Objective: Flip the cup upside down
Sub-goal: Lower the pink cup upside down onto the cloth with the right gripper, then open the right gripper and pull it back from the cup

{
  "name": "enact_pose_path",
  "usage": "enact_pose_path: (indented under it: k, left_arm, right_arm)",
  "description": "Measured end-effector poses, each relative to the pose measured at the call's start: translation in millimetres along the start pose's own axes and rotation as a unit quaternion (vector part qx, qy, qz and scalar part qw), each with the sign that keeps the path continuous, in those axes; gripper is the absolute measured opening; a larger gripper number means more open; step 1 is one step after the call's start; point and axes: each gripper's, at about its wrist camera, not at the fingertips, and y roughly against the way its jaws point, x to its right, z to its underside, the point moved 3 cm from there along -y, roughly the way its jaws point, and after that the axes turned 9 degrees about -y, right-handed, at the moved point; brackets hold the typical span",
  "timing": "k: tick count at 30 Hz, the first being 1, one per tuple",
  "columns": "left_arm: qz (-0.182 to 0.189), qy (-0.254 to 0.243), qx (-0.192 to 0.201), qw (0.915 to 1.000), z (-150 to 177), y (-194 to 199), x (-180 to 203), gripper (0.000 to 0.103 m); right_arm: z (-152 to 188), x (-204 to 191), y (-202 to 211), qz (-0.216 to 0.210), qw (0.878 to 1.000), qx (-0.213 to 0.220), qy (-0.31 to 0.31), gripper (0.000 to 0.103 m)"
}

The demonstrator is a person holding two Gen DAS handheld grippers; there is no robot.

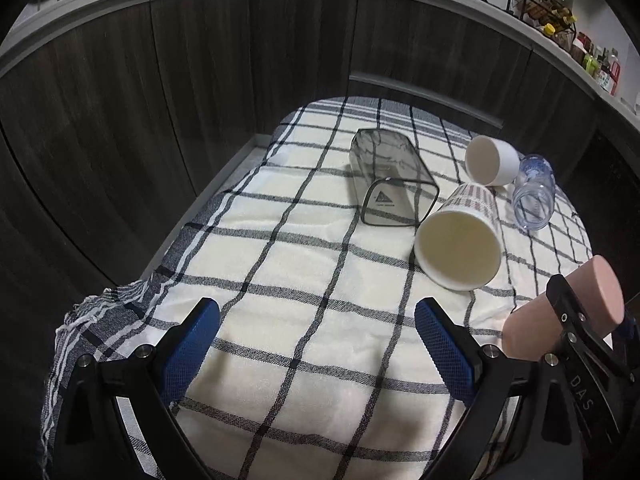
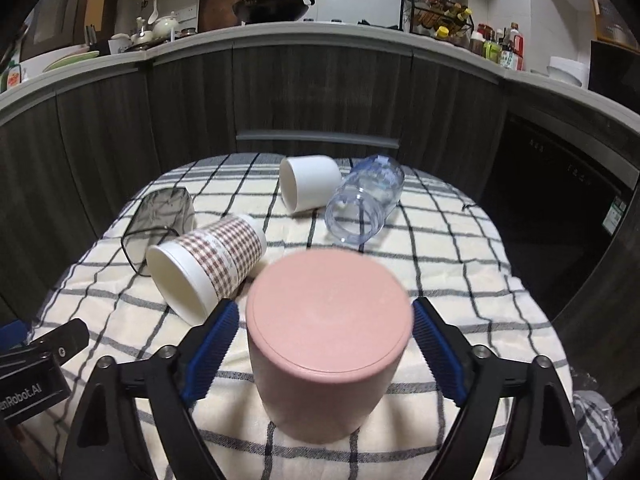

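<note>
A pink cup (image 2: 328, 344) stands upside down on the checked cloth (image 2: 460, 256), its flat base facing up. My right gripper (image 2: 325, 348) straddles it with both blue pads a little off its sides, so it is open. The pink cup also shows at the right edge of the left wrist view (image 1: 568, 308), behind the right gripper's black finger (image 1: 576, 332). My left gripper (image 1: 318, 344) is open and empty, low over the near part of the cloth (image 1: 304, 280).
Lying on their sides on the cloth are a checked paper cup (image 2: 208, 260) (image 1: 460, 240), a white cup (image 2: 308, 184) (image 1: 492, 160), a clear plastic jar (image 2: 364, 204) (image 1: 534, 192) and a smoky square container (image 1: 390, 176) (image 2: 160, 216). Dark cabinet fronts (image 1: 200, 80) ring the table.
</note>
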Motion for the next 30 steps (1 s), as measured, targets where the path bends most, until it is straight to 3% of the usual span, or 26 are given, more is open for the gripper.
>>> enact_pose_path:
  k: [16, 24, 30]
  left_arm:
    - [0.016, -0.029, 0.116, 0.9927, -26.3, 89.3, 12.8, 0.103]
    - [0.026, -0.045, 0.151, 0.9871, -26.7, 131.3, 19.5, 0.103]
    - [0.03, -0.055, 0.159, 0.9853, -25.1, 141.2, 24.8, 0.103]
  right_arm:
    - [-45.0, 19.9, 85.7, -0.023, 0.999, 0.025, -0.012, 0.099]
    - [-52.0, 30.5, 120.7, -0.03, 0.999, 0.026, -0.019, 0.101]
    - [-52.0, 35.6, 134.3, -0.033, 0.998, 0.037, -0.024, 0.101]
